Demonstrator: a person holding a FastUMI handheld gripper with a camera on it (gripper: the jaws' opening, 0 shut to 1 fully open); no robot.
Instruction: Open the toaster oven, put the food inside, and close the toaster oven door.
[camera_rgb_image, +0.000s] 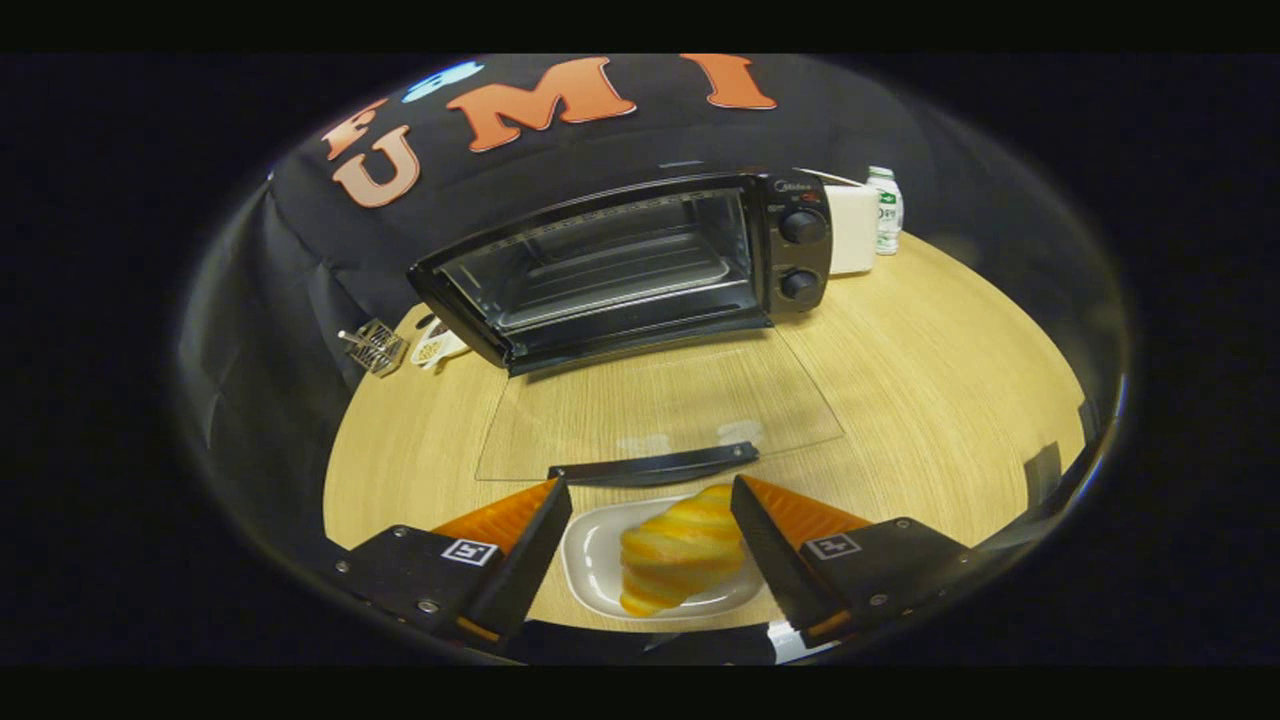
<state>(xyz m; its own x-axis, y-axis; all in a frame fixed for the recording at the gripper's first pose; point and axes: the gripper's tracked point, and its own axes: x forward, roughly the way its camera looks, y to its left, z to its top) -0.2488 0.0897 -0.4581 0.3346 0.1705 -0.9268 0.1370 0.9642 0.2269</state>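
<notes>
Between the spread fingers of the gripper: a golden, ridged pastry on a white oval dish, untouched. The black toaster oven stands beyond, its glass door down flat.

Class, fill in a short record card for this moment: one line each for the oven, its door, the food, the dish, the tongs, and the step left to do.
oven: black toaster oven at the back of the wooden table
door: glass door folded down flat, open
food: croissant between the fingers
dish: white dish under the croissant
tongs: tongs open, either side of the croissant
left to do: food not yet inside
</notes>
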